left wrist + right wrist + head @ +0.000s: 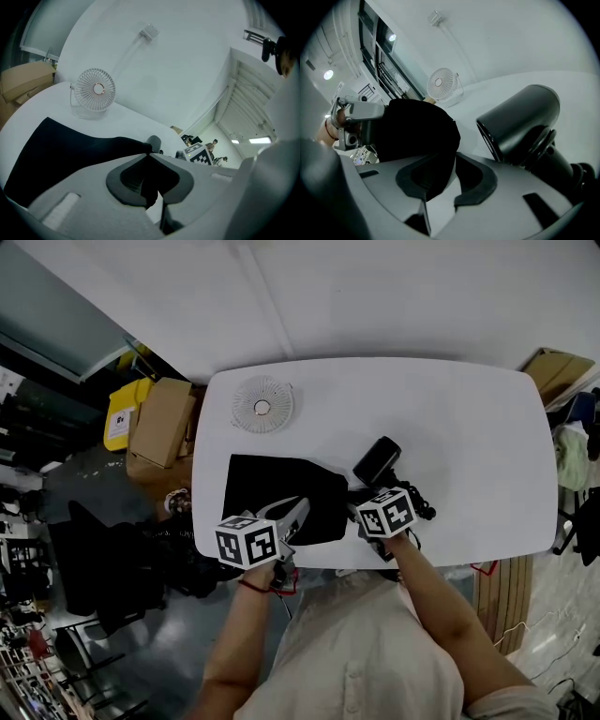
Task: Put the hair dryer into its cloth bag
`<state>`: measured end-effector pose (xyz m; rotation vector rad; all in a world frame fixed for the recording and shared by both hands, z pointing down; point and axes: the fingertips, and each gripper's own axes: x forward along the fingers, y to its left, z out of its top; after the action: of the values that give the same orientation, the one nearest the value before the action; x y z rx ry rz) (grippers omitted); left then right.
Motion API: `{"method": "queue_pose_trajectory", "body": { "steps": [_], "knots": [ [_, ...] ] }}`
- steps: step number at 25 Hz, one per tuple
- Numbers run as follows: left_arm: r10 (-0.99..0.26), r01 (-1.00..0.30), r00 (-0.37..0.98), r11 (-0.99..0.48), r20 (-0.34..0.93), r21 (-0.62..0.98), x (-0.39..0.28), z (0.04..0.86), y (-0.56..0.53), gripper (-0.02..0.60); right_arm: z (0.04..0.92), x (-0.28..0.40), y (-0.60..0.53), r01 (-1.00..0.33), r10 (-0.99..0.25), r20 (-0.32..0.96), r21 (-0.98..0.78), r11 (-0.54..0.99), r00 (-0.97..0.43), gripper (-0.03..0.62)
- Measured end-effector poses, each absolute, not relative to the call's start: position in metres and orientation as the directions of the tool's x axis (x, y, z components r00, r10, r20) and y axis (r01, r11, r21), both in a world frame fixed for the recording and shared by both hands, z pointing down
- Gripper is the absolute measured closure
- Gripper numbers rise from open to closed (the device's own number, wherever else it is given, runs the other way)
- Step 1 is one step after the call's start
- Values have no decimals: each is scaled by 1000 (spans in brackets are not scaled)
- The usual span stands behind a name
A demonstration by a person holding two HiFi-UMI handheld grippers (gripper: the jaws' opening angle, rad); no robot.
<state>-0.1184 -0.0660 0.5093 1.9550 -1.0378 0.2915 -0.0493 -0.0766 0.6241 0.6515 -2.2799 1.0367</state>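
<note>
Mia: Where is the hair dryer [377, 460]?
Tom: It lies on the white table [450, 418], just to the right of the black cloth bag [272, 486]. It is not in the bag yet.
Mia: Which gripper is closer to it?
Tom: The right gripper [443, 180]. The dryer is just ahead of it, a bit to its right. The left gripper [150, 178] is at the bag's near edge, on the far side from the dryer.
Mia: What do they hold?
Tom: The left one's jaws are almost closed and pinch the bag's cloth. The right one's jaws stand a little apart. The bag's corner sits between them, but they do not squeeze it.
Mia: Which way does the dryer point?
Tom: Its fat barrel lies slanted, from the bag's corner away to the right. One round end faces the bag. The handle and cord run back toward the person.
Mia: What next?
Tom: Maybe the right gripper takes the dryer and slides it left, round end first, into the bag.
</note>
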Motion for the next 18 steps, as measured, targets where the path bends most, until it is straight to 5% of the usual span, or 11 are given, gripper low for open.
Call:
{"method": "queue_pose_trajectory", "body": {
  "steps": [8, 12, 18],
  "knots": [
    [-548, -757, 628, -266, 553, 597, -117, 513, -68, 560, 546, -15, -72, -550, -271, 543, -455, 700, -795, 446],
    [-545, -754, 631, -263, 553, 602, -114, 516, -67, 560, 524, 34, -84, -622, -388, 568, -301, 723, -726, 562],
    [-545, -755, 626, -247, 557, 607, -114, 522, -66, 558, 531, 88, -92, -694, -467, 648, -135, 707, -602, 569]
  ]
}}
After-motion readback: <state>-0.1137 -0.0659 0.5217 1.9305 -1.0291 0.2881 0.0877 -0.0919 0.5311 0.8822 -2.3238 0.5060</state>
